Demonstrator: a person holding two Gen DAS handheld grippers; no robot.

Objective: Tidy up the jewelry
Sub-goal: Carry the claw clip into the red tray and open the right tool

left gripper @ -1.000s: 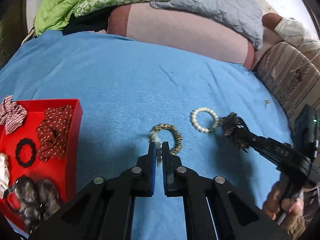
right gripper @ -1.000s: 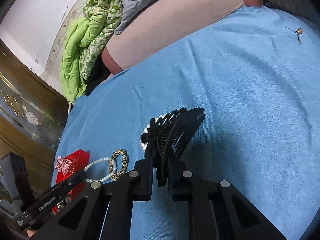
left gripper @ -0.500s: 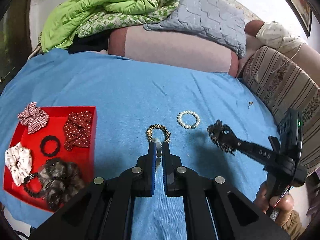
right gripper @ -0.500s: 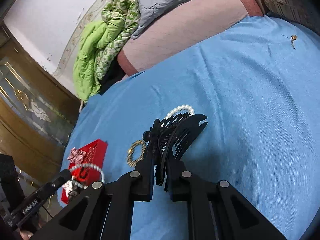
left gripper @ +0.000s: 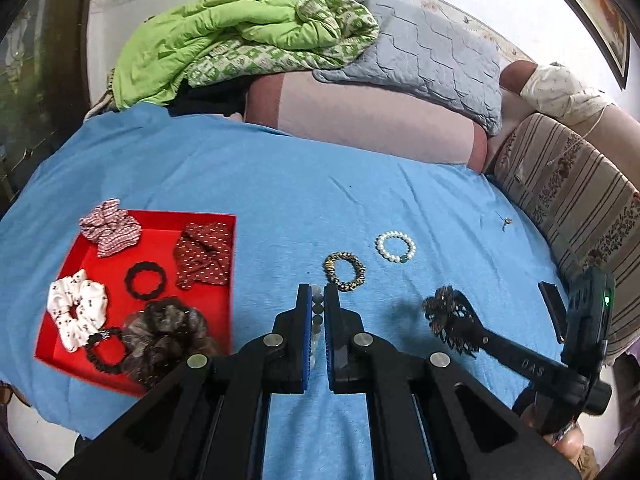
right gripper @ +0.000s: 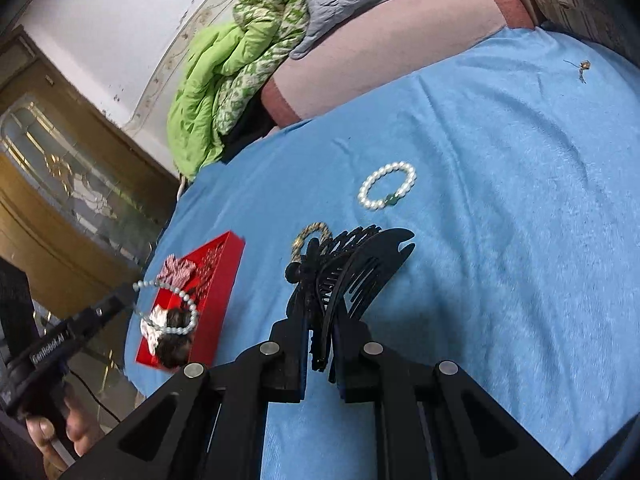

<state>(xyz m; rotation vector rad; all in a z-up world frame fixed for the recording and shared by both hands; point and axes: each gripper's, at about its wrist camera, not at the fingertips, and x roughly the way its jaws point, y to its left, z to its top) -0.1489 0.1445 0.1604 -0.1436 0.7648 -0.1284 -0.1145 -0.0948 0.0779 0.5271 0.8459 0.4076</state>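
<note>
Right wrist view: left gripper pinches a pearly bead strand; right gripper clamps a black comb clip.

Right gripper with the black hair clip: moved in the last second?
Yes. The right gripper pulled back and up from the white pearl bracelet, which the hair clip overlapped a second ago.

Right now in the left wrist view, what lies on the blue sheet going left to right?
Red tray → leopard-print bracelet → white pearl bracelet → black hair clip held in the right hand-held gripper → small earring.
</note>
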